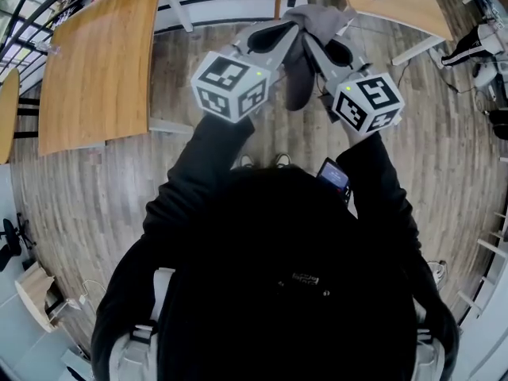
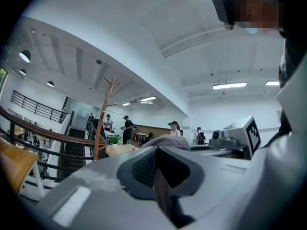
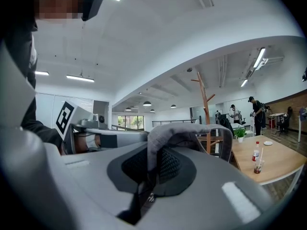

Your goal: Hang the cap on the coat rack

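Cap (image 1: 316,16) pinched at opposite edges by left claw (image 1: 278,36) and right claw (image 1: 332,51), coat rack (image 3: 203,104) well apart.

Your own head and shoulders (image 1: 278,292) fill the lower half of the head view and hide the floor beneath you. In that view the cap (image 1: 317,18) shows only in part, its sides covered by the left gripper (image 1: 274,36) and the right gripper (image 1: 329,50). In the left gripper view the gripper's own body hides all but a grey hump of the cap. In the right gripper view the foot of the coat rack (image 3: 205,111) is lost behind the cap's strap. The label on the bottle (image 3: 257,151) is too small to read.
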`<action>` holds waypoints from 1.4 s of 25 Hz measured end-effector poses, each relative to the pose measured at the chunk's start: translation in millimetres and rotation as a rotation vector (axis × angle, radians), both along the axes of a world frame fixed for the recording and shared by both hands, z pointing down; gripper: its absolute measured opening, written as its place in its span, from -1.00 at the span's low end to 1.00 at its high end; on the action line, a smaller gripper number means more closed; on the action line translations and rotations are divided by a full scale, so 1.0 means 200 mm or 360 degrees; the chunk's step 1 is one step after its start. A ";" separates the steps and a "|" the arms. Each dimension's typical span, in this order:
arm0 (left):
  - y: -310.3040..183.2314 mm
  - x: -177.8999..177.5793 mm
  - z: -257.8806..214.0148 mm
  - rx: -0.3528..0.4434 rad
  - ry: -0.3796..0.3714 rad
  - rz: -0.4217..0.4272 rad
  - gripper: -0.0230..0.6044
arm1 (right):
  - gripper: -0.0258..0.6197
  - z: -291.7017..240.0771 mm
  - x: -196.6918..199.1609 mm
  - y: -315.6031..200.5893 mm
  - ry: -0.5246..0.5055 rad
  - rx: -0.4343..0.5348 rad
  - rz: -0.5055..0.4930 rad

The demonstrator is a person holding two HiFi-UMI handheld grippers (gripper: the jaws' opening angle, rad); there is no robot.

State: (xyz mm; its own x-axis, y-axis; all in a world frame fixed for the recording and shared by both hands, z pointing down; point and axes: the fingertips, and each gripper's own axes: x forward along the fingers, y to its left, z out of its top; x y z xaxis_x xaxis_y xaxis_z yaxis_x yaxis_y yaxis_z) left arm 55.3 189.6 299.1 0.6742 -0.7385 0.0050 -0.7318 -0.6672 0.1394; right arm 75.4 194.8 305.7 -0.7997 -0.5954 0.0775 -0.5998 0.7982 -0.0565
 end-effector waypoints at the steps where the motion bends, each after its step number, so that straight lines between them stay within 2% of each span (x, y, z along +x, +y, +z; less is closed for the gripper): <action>1: 0.00 0.03 0.00 0.0000 -0.0006 0.0009 -0.92 | -0.87 -0.01 0.02 0.00 -0.0013 0.0003 -0.0007; 17: -0.10 0.46 0.08 -0.0019 -0.0058 0.0055 -0.92 | -0.87 0.08 0.43 -0.06 -0.0165 -0.0084 -0.0059; 24: -0.14 0.52 0.10 -0.0038 -0.0076 0.0062 -0.92 | -0.87 0.12 0.53 -0.12 -0.0167 -0.0114 -0.0042; 35: -0.33 0.45 0.13 -0.0031 -0.0013 0.0069 -0.92 | -0.87 0.15 0.45 -0.27 -0.0165 -0.0111 -0.0037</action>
